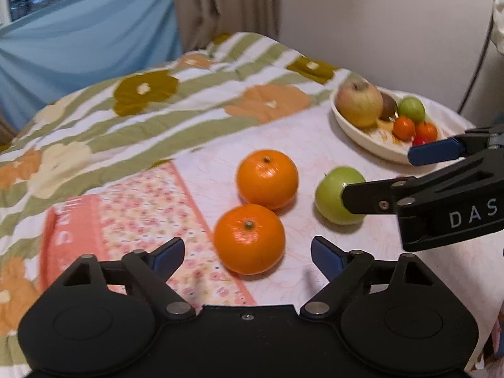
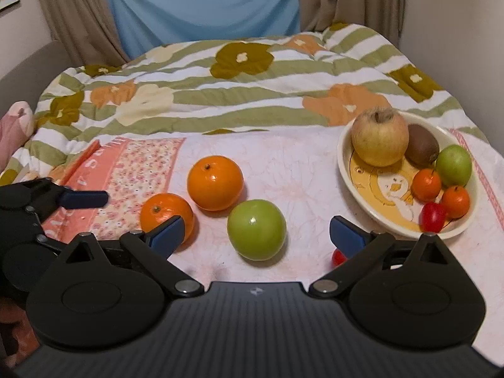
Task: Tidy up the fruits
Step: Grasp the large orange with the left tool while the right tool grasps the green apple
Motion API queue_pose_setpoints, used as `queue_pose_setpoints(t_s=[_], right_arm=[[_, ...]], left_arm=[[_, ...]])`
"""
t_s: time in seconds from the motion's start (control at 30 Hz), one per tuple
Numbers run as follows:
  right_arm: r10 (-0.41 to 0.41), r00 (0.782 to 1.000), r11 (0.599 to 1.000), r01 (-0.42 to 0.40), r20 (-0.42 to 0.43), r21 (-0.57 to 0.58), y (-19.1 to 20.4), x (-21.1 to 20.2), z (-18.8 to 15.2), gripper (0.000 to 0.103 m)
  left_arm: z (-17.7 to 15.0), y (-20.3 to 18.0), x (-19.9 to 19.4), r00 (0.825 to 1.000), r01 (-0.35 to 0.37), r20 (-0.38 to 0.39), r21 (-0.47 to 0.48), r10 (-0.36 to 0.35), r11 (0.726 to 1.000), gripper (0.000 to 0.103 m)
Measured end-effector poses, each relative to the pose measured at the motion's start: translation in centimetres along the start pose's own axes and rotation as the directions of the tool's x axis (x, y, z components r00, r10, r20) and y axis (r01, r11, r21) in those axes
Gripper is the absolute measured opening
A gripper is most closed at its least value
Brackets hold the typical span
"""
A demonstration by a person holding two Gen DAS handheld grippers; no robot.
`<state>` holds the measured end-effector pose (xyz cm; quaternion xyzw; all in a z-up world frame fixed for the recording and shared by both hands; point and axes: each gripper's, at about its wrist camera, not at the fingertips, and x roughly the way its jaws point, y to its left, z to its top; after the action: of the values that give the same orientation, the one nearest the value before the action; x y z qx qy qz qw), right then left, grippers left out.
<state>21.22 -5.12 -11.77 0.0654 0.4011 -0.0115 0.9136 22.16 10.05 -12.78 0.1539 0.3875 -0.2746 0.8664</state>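
I'm on the approach: left gripper [image 1: 248, 253] spread, near orange [image 1: 249, 238] just ahead between its fingers; right gripper [image 2: 255, 234] spread before the green apple [image 2: 256, 234] — next, close in, then carry to the bowl [image 2: 352, 186].

Two oranges [image 2: 215, 182] left of apple [image 2: 256, 243] — bowl [image 2: 349, 170] far right.

Bed [image 2: 308, 170] under pale pink cloth, floral quilt [image 2: 220, 94] behind, two oranges [image 2: 215, 182], green apple [image 2: 256, 229], fruit-filled bowl [image 2: 343, 163]
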Motion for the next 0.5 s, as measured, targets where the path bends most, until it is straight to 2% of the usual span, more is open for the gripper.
queue_pose_setpoints(t_s=[0.17,0.23,0.3,0.5], right_arm=[[-0.005,1.000,1.000,0.005,-0.025,0.006,0.1,1.6,-0.3,0.103],[-0.005,0.999,1.000,0.005,-0.033,0.014,0.1,2.2,-0.2,0.103],[-0.005,0.999,1.000,0.006,-0.040,0.026,-0.1,2.9,-0.3,0.103],[0.000,0.998,0.999,0.002,-0.058,0.045,-0.6,4.1,-0.4,0.103]], left_arm=[[0.2,0.0,2.0,1.000,0.012,-0.012,0.024,-0.012,1.000,0.086],[0.3,0.1,2.8,0.999,0.025,-0.028,0.024,-0.024,0.999,0.075],[0.3,0.1,3.4,0.999,0.032,-0.042,0.028,-0.031,0.999,0.070],[0.3,0.2,4.1,0.999,0.021,-0.049,0.032,-0.020,0.999,0.065]])
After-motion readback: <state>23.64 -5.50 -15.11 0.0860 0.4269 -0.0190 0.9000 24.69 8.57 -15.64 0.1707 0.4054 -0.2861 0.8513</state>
